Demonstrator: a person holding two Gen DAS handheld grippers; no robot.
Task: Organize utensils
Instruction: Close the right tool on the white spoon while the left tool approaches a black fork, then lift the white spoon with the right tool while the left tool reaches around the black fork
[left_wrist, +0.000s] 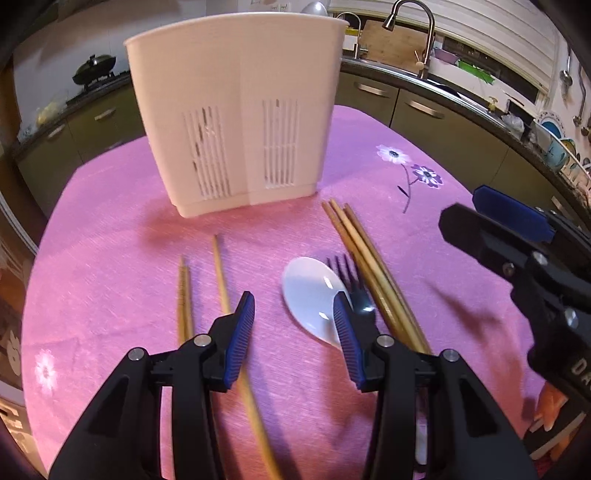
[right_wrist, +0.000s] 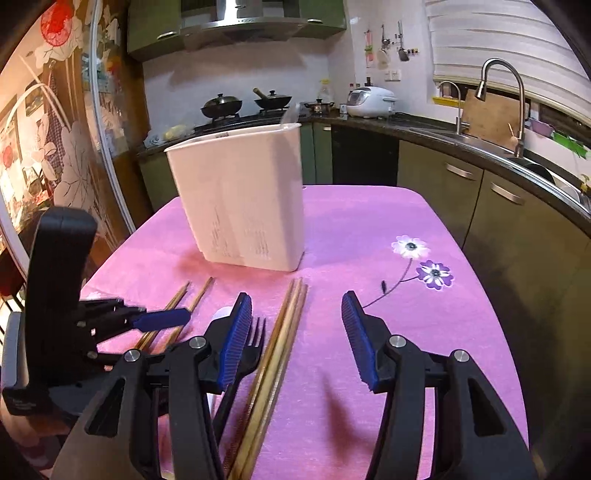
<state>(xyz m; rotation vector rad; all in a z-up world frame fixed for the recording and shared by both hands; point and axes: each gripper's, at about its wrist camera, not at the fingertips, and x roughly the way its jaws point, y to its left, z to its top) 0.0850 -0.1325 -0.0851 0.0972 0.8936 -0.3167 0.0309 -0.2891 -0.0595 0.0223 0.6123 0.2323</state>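
A white slotted utensil caddy (left_wrist: 236, 122) (right_wrist: 243, 199) stands upright at the far side of the pink tablecloth (left_wrist: 110, 240). In front of it lie a pair of wooden chopsticks (left_wrist: 184, 302), a single chopstick (left_wrist: 221, 273), a white spoon (left_wrist: 314, 295), a black fork (left_wrist: 347, 273) (right_wrist: 255, 336) and a bundle of chopsticks (left_wrist: 365, 251) (right_wrist: 284, 332). My left gripper (left_wrist: 294, 299) (right_wrist: 162, 319) hangs open low over the cloth, its right pad at the spoon's edge. My right gripper (right_wrist: 295, 295) (left_wrist: 509, 221) is open too, and the chopstick bundle lies below the gap between its fingers.
Embroidered flowers (right_wrist: 424, 262) mark the cloth to the right. Dark green cabinets ring the table, with a sink and faucet (right_wrist: 517, 107) at the right and woks on a stove (right_wrist: 221, 105) behind the caddy. The table's edges fall off close by on both sides.
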